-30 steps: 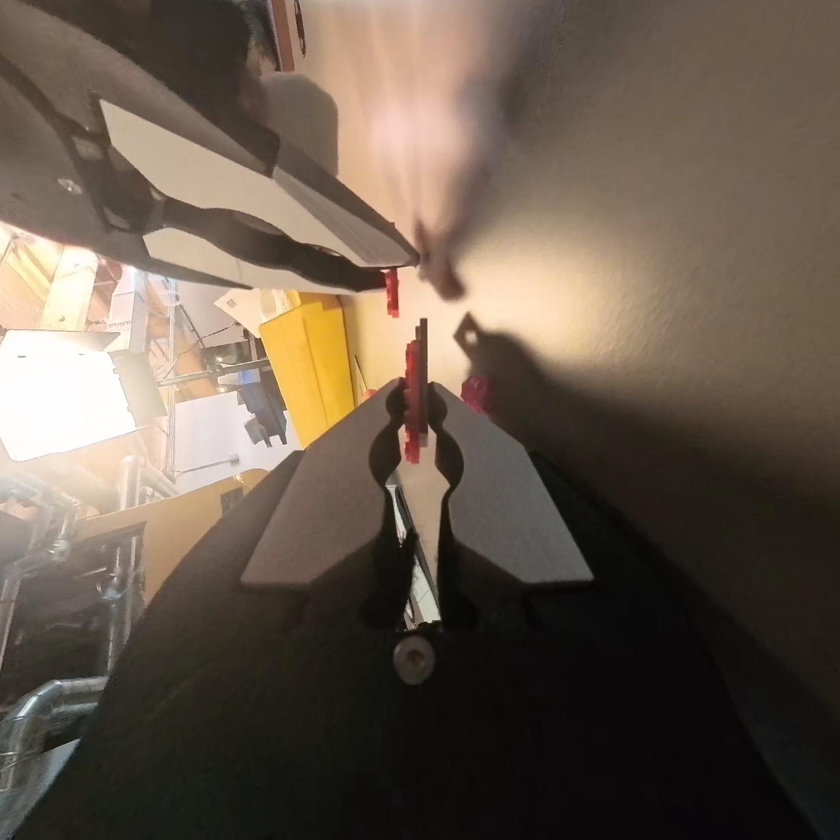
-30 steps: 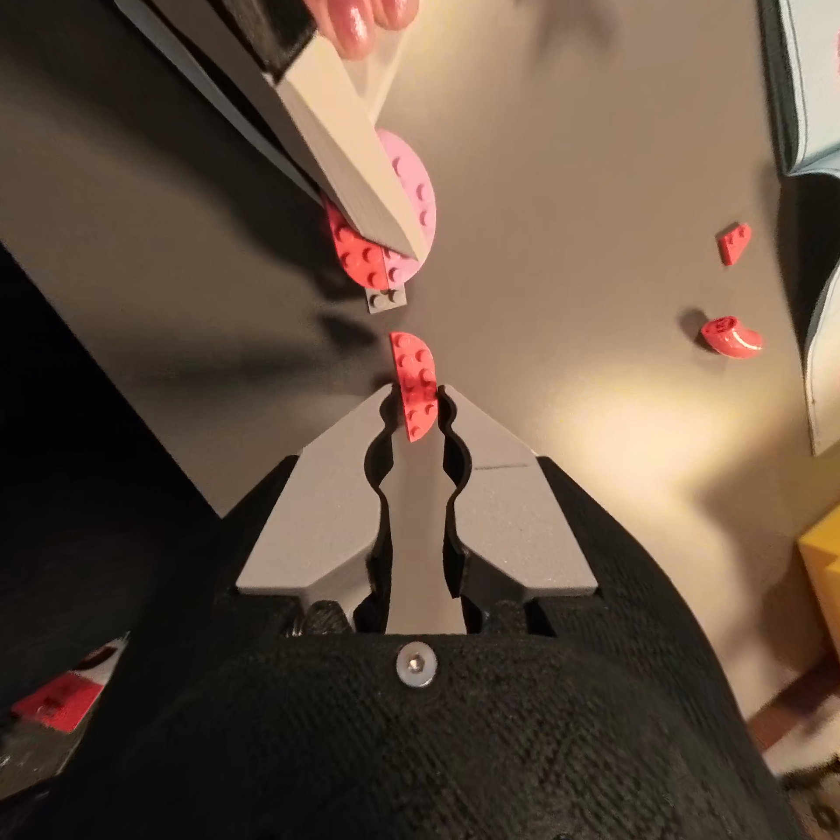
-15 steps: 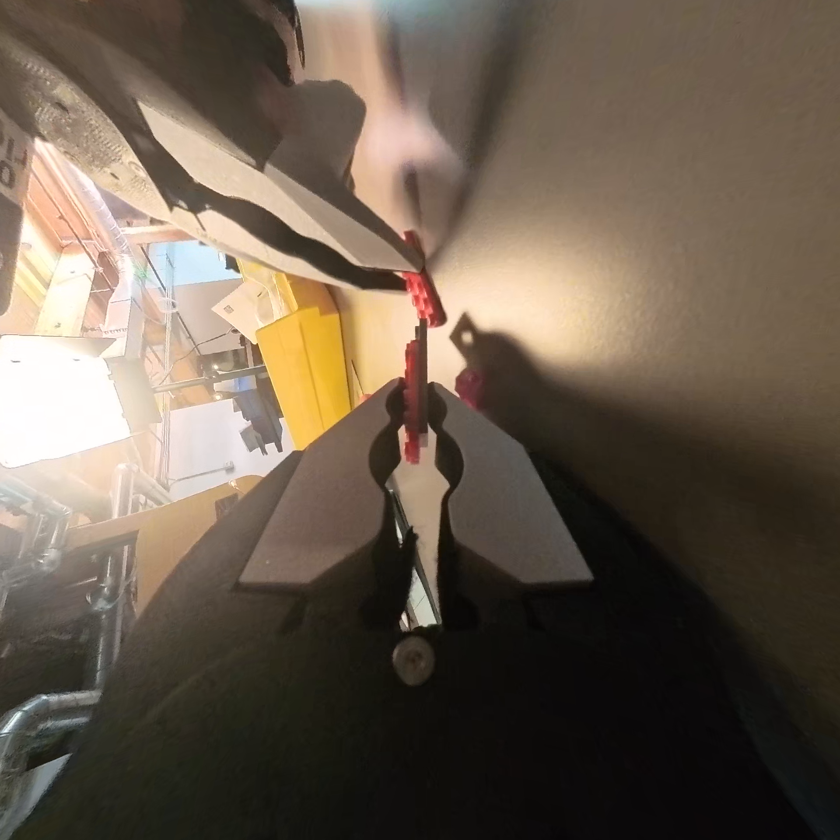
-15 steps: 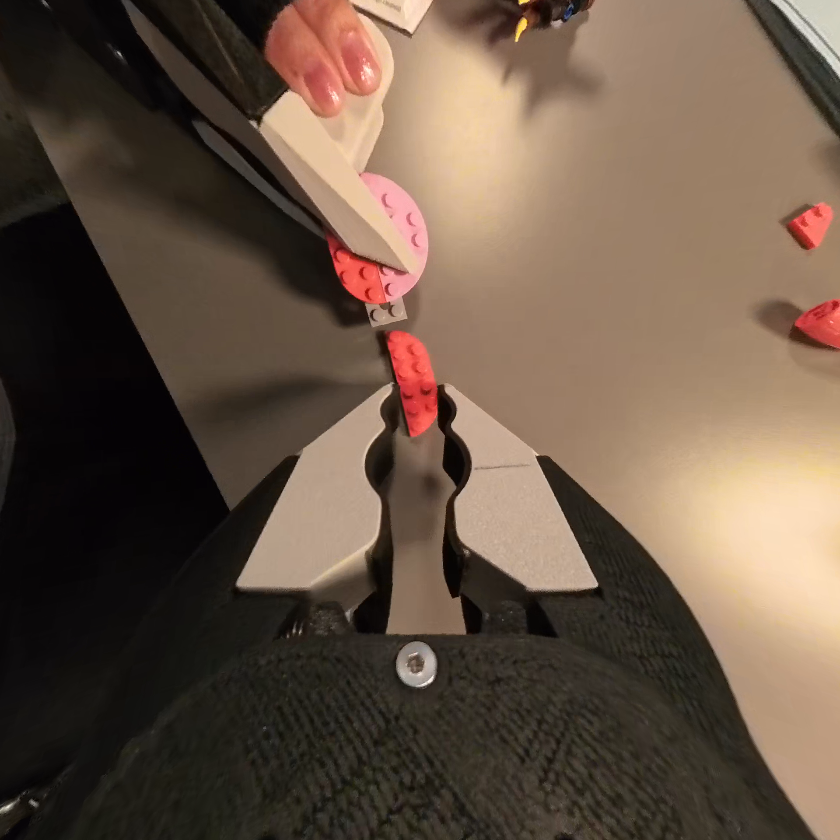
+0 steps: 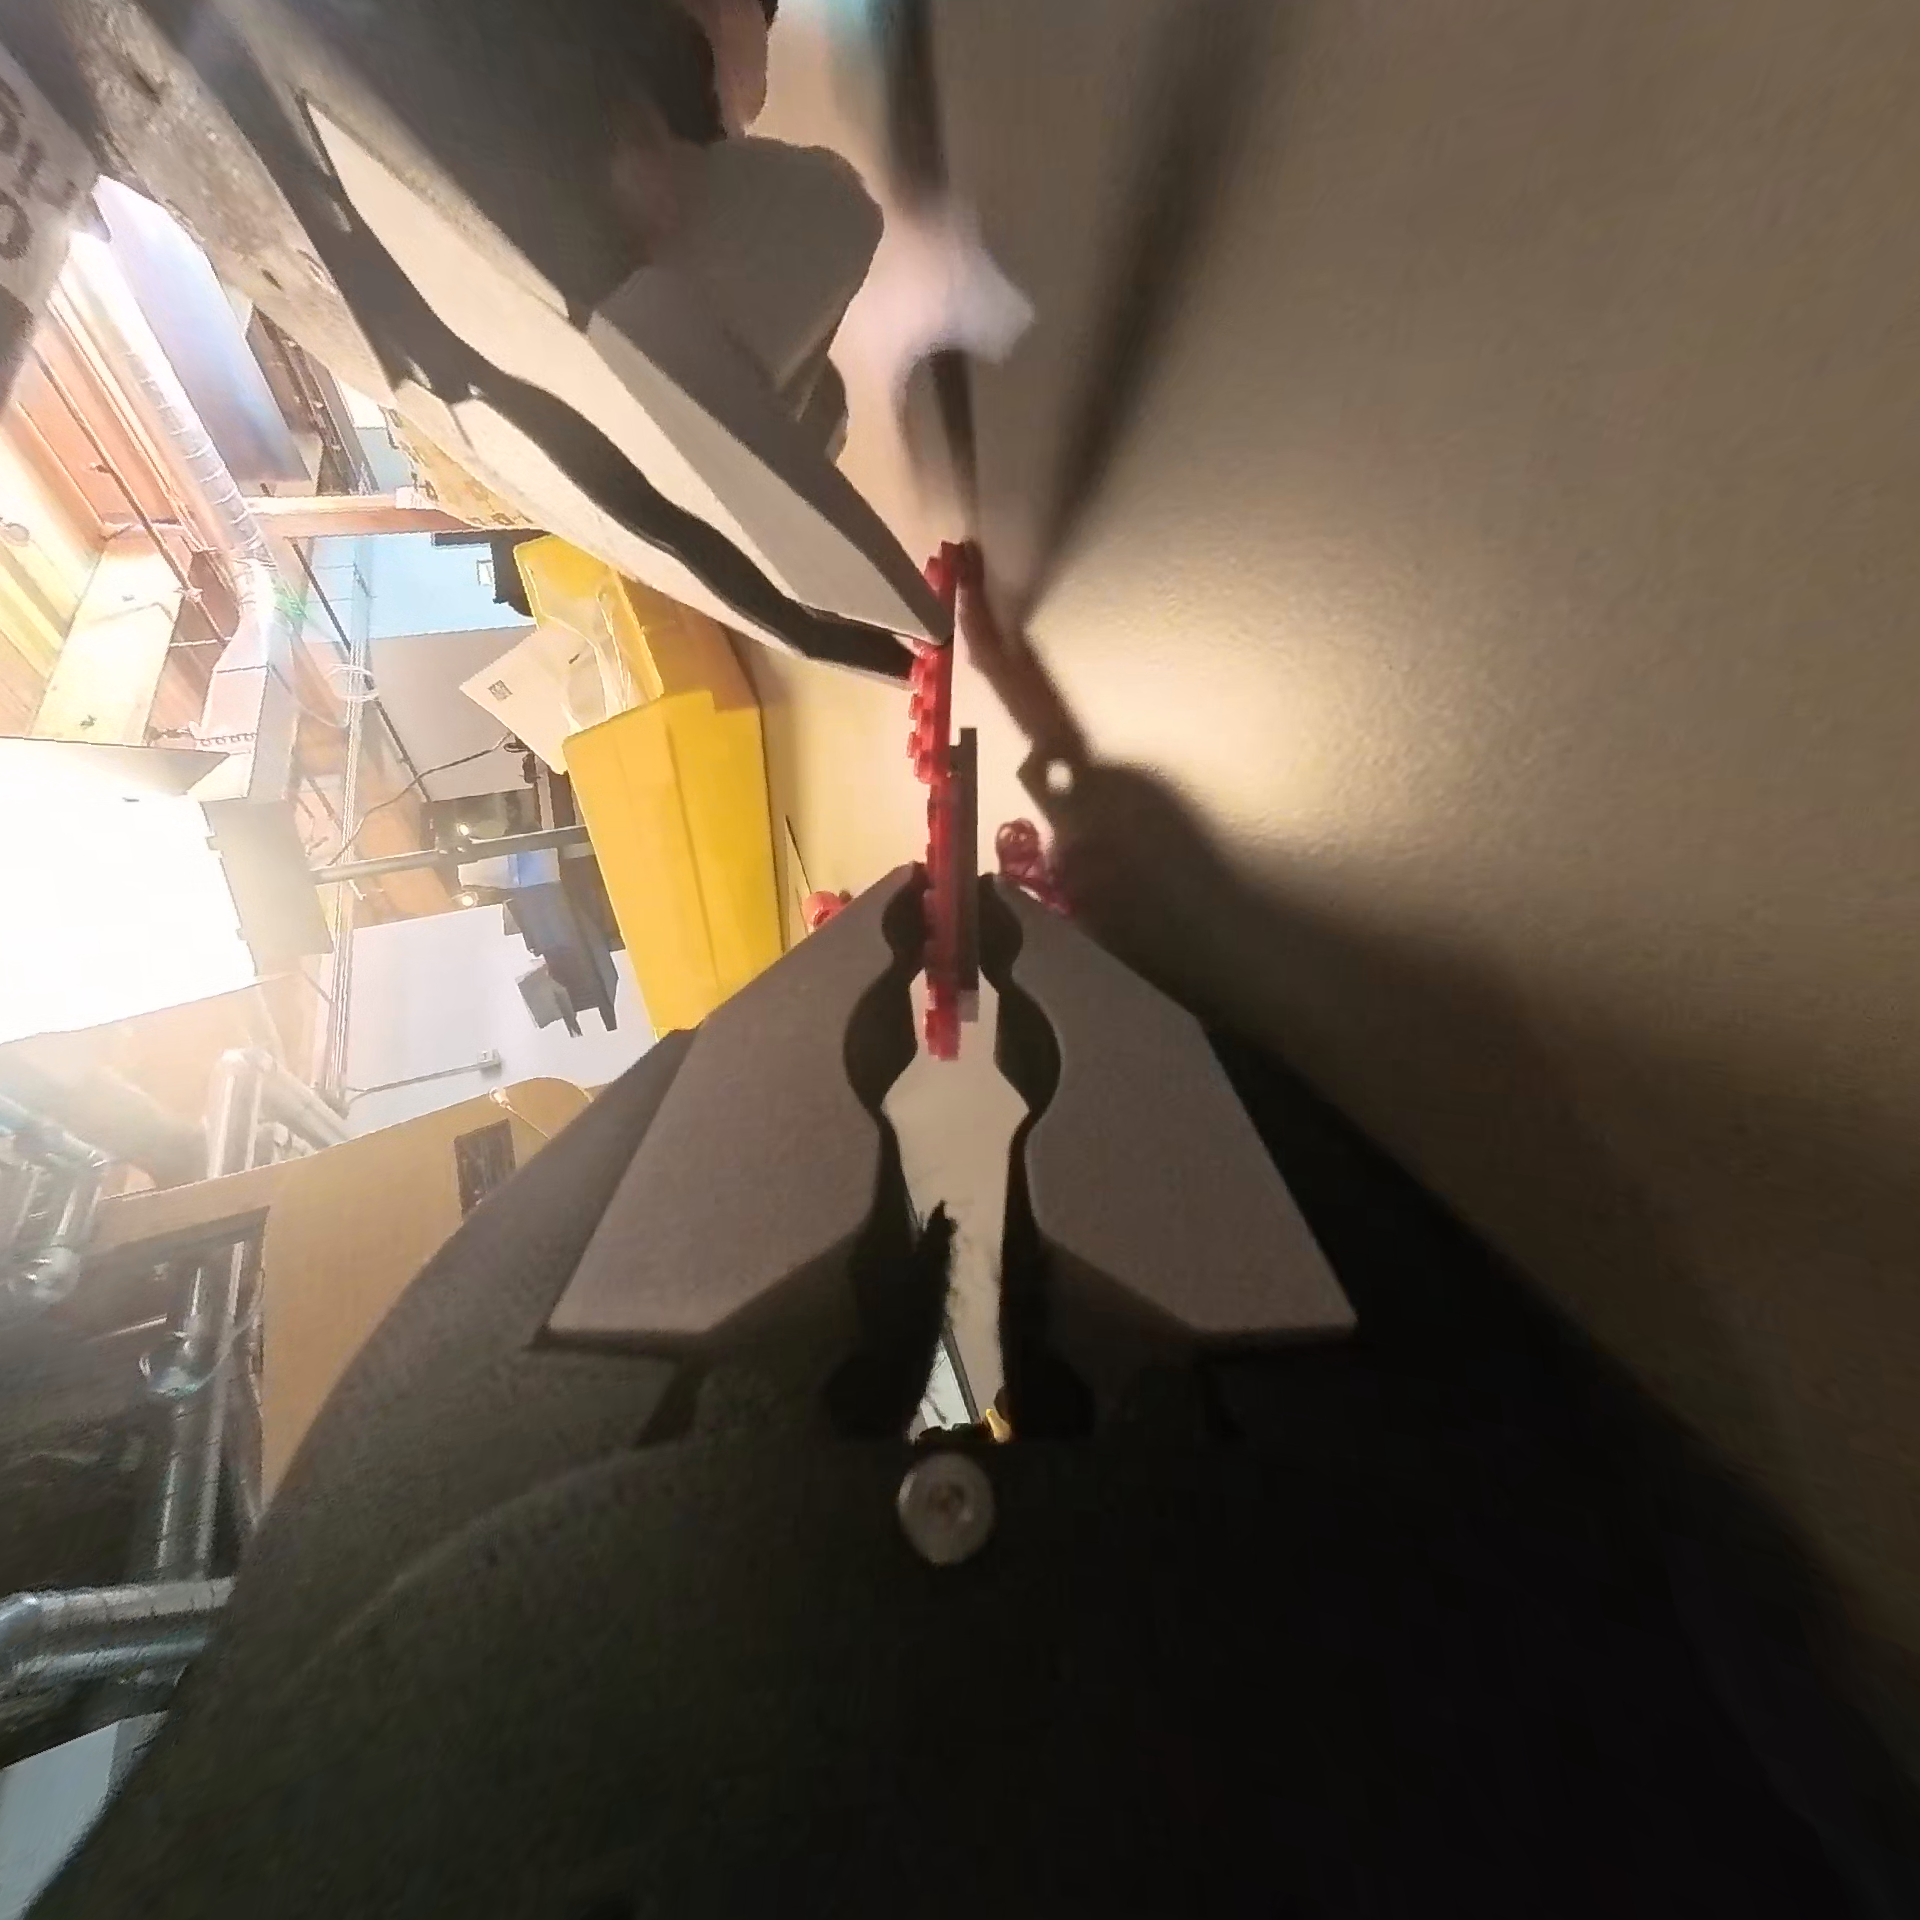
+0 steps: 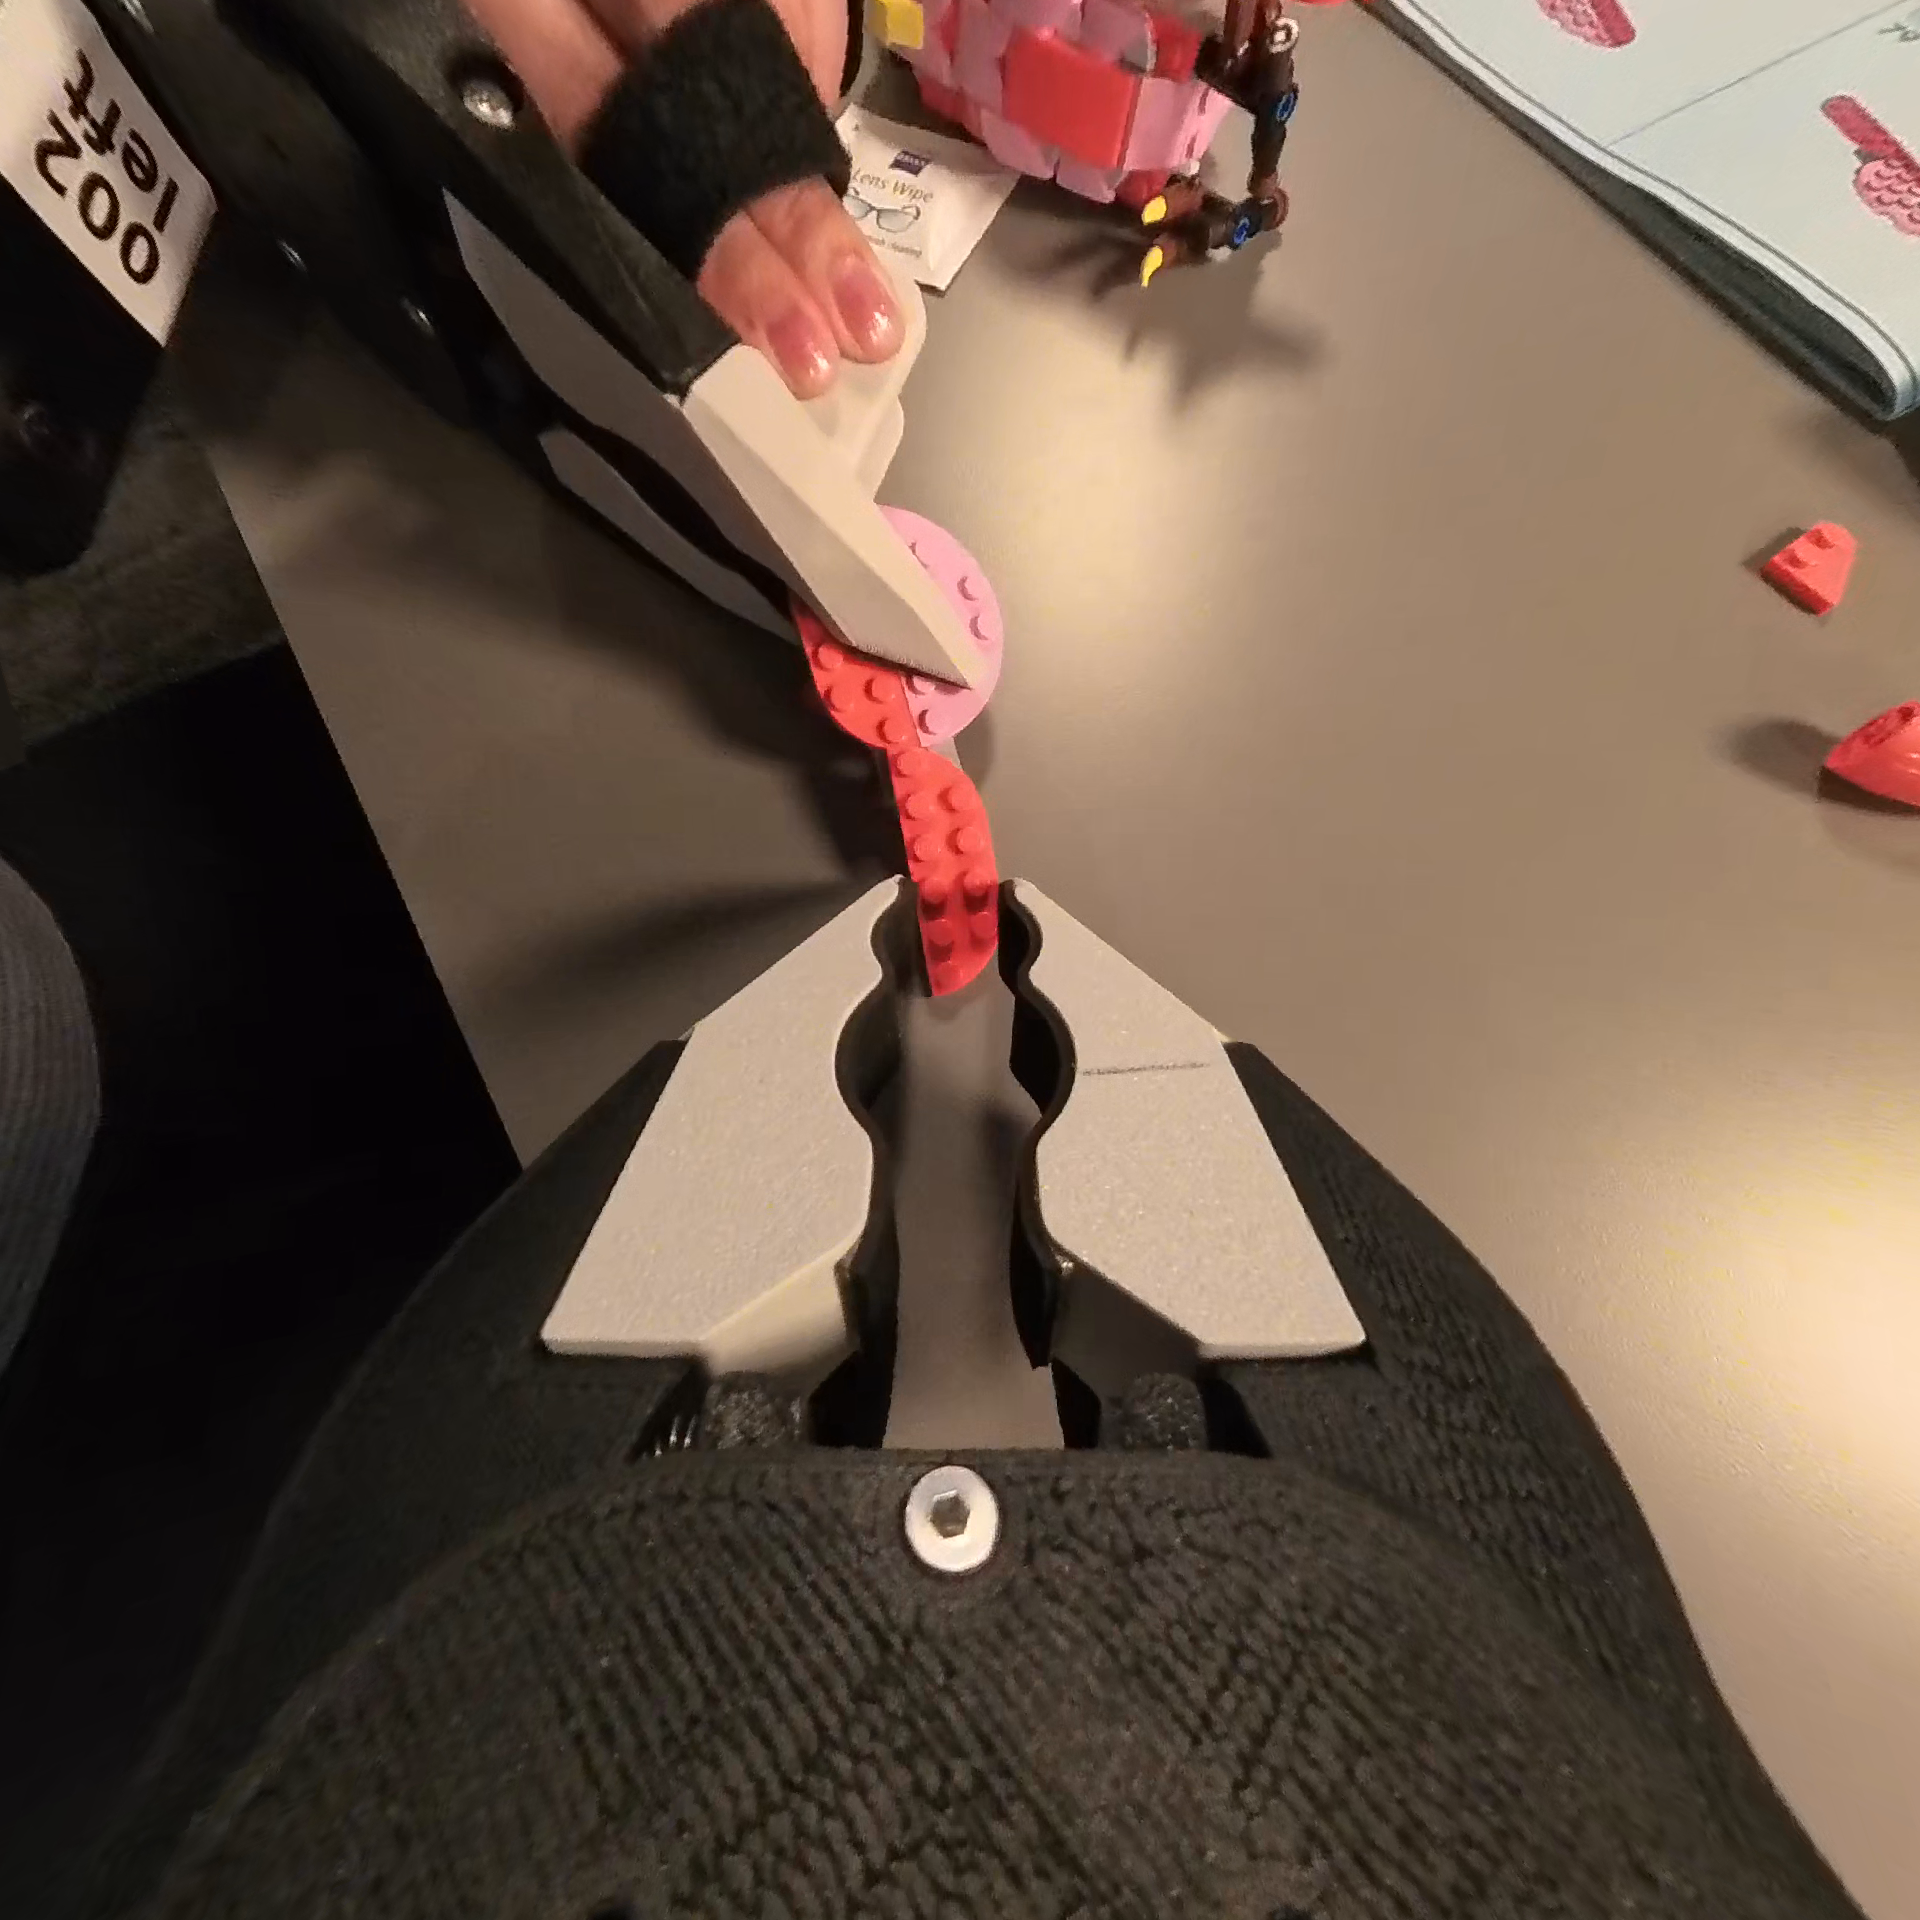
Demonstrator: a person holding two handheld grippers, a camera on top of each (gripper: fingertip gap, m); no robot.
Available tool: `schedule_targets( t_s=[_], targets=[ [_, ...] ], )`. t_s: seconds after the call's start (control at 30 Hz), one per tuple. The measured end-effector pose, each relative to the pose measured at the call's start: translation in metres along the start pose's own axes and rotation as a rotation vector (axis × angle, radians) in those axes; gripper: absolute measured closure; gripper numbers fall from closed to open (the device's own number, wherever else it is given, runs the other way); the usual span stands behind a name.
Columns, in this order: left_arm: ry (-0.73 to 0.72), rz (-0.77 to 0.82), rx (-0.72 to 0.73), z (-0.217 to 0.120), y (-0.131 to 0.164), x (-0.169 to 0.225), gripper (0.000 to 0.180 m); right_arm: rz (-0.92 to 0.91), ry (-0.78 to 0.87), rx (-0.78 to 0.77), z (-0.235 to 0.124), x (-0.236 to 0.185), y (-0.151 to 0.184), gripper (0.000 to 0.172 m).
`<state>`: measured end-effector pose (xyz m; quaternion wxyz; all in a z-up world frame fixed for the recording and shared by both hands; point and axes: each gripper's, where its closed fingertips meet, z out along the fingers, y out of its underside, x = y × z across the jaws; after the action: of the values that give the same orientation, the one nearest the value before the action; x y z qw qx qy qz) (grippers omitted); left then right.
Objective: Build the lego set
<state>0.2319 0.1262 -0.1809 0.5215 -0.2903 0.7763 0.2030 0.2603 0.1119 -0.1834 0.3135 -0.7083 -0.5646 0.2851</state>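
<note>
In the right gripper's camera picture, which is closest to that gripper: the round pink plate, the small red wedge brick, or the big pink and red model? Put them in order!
From the right gripper:
1. Round pink plate, just ahead, slightly left, pinched in the left gripper.
2. Small red wedge brick, out on the table's right side.
3. Pink and red model, farthest, at the table's far end.

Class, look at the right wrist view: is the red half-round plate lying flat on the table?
No: the red half-round plate is held above the table between the hand-held gripper's fingertips.

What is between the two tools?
In the right wrist view, the right tool's red half-round plate bridges the gap, meeting the left tool's pink-and-red round piece.
</note>
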Motion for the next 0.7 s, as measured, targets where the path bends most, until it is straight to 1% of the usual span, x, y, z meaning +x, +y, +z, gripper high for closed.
schedule_targets(
  t_s=[0.23, 0.43, 0.5, 0.57, 0.63, 0.7],
  targets=[
    [0.006, -0.004, 0.009, 0.000, -0.002, 0.001, 0.174, -0.104, 0.059, -0.039, 0.002, 0.000, 0.002, 0.157],
    [0.008, -0.004, 0.005, 0.001, -0.002, 0.002, 0.174, -0.134, 0.105, -0.032, 0.002, -0.002, 0.000, 0.141],
    [0.013, -0.002, 0.003, 0.001, -0.003, 0.003, 0.174, -0.192, 0.178, -0.028, 0.000, -0.002, -0.002, 0.138],
    [0.014, -0.007, 0.001, 0.001, -0.003, 0.003, 0.174, -0.299, 0.293, -0.033, 0.000, -0.002, -0.006, 0.136],
    [0.014, -0.015, -0.005, 0.002, -0.002, 0.002, 0.174, -0.393, 0.381, -0.055, 0.002, -0.005, -0.007, 0.137],
    [0.013, -0.019, -0.010, 0.002, -0.001, 0.002, 0.174, -0.441, 0.445, -0.068, 0.005, -0.006, -0.009, 0.142]
  ],
)
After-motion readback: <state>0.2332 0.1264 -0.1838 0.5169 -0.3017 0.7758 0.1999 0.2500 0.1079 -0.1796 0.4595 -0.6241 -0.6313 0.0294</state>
